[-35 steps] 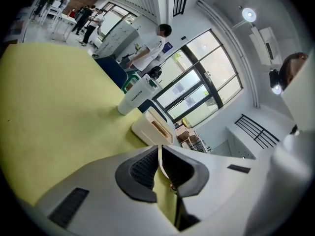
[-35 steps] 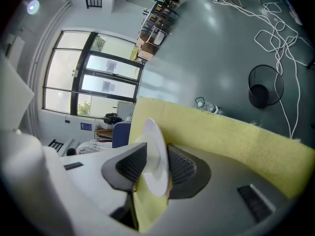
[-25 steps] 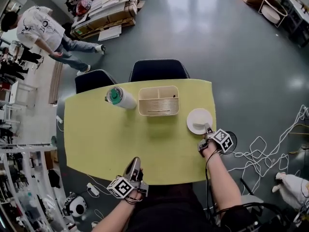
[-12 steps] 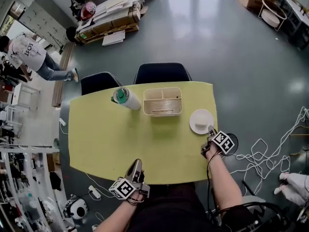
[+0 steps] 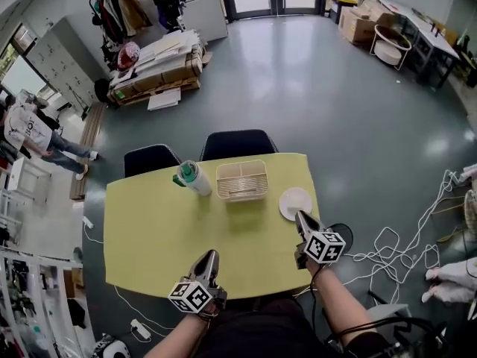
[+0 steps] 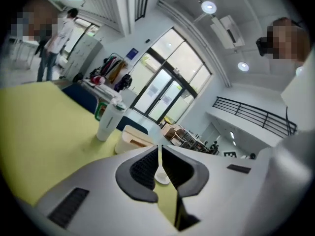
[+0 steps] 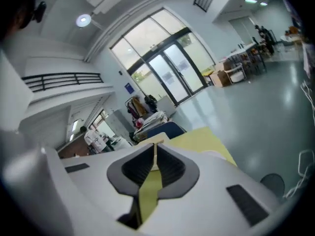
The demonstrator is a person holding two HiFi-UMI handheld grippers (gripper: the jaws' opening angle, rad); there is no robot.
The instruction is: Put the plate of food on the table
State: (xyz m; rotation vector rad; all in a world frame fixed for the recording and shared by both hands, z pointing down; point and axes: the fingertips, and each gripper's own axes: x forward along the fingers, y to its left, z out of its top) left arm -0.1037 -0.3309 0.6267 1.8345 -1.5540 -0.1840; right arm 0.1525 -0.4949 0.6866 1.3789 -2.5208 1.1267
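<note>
A white plate point(image 5: 295, 202) lies on the yellow-green table point(image 5: 149, 222) near its right edge; I can make out no food on it. My right gripper point(image 5: 302, 218) hovers just on the near side of the plate, above the table. Its jaws have just been closing and now stand shut, with nothing between them; only table point(image 7: 149, 186) shows through the slit. Over the table's near edge my left gripper point(image 5: 208, 260) is also shut and holds nothing. In the left gripper view the plate point(image 6: 162, 176) shows far off through the slit between the jaws.
A cream basket point(image 5: 241, 180) and a white tumbler with a green lid point(image 5: 192, 177) stand at the table's far side. Two dark chairs point(image 5: 238, 142) are behind it. White cables point(image 5: 395, 248) lie on the floor at right. A person point(image 5: 30, 129) is far left.
My right gripper has left the plate's rim, risen, drawn back toward me and closed. The left gripper has risen a little. The plate stays on the table. The view has widened.
</note>
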